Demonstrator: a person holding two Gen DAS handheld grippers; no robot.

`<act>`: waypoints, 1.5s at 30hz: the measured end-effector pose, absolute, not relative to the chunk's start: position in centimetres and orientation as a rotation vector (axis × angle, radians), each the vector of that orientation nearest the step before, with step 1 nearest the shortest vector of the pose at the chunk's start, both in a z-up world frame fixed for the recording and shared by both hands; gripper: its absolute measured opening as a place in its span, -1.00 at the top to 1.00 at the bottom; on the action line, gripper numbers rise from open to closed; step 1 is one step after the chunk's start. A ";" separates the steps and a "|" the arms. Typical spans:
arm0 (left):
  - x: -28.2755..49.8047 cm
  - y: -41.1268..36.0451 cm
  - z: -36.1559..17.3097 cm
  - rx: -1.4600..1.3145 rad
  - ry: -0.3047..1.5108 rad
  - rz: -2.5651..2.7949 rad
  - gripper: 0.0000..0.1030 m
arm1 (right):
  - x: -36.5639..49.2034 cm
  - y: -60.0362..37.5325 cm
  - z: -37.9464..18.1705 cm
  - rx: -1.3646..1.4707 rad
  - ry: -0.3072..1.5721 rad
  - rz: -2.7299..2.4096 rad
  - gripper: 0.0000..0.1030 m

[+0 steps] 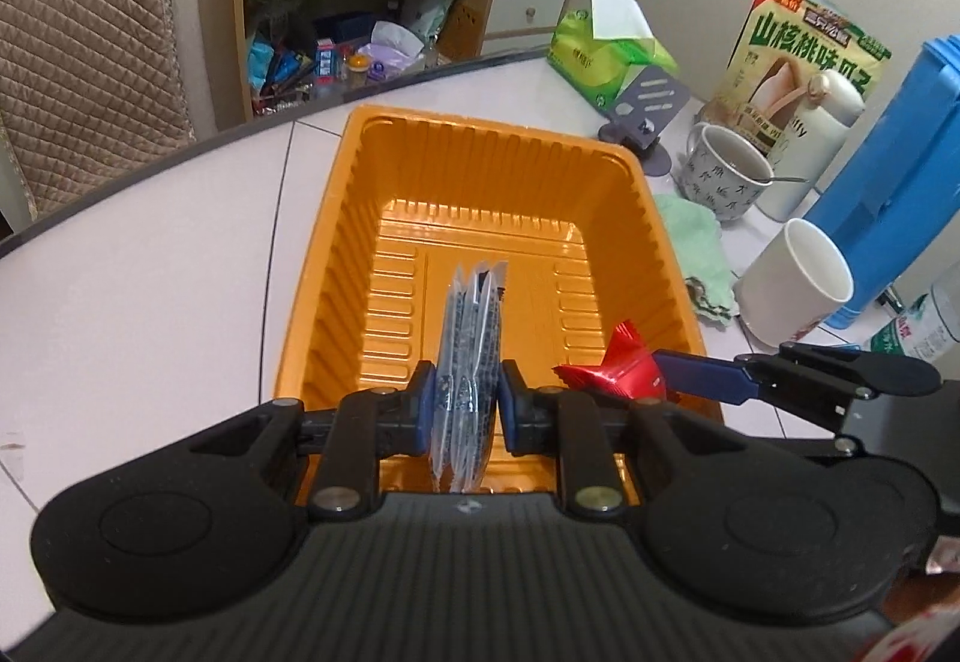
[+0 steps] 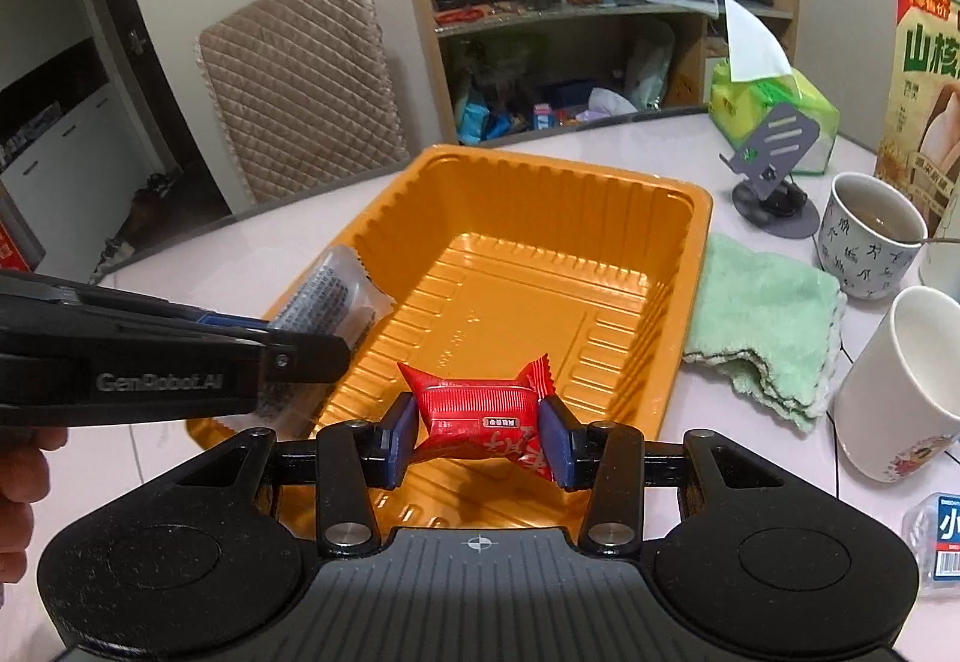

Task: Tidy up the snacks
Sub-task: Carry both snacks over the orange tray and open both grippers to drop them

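An orange plastic tray (image 1: 636, 218) (image 2: 678, 254) stands on the white table, nothing lying in it. My left gripper (image 1: 467, 413) is shut on a clear snack packet with dark print (image 1: 471, 356), held on edge over the tray's near end. In the right wrist view this packet (image 2: 333, 296) sits over the tray's left rim, with the left gripper (image 2: 282, 341) reaching in from the left. My right gripper (image 2: 478, 440) is shut on a red wrapped snack (image 2: 480, 413), held over the tray's near end. In the left wrist view the red snack (image 1: 618, 368) hangs by the tray's right rim.
A green cloth (image 2: 768, 320) lies right of the tray. A white cup (image 2: 900, 380), a patterned mug (image 2: 870, 236), a phone stand (image 2: 774, 164), a tissue pack (image 2: 774, 104), a snack box (image 1: 804, 56) and a blue container (image 1: 900, 170) crowd the right side. A chair (image 2: 300, 86) stands beyond the table.
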State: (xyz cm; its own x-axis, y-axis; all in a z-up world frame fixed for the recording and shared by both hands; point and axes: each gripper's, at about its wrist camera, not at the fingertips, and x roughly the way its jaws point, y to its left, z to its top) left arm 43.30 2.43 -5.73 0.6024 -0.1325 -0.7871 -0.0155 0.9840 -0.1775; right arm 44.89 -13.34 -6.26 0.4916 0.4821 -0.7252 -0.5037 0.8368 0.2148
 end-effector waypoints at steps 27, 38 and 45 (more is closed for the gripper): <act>43.3 3.4 -5.6 -0.156 0.910 -0.076 0.47 | 45.7 -13.3 -7.1 -0.041 0.887 0.592 0.14; 41.8 3.9 -4.7 -0.170 0.891 -0.066 0.21 | 44.8 -13.7 -5.9 -0.043 0.820 0.581 -0.47; 39.2 4.1 -3.6 -0.181 0.870 -0.057 0.06 | 42.7 -15.3 -4.7 0.003 0.780 0.591 -0.47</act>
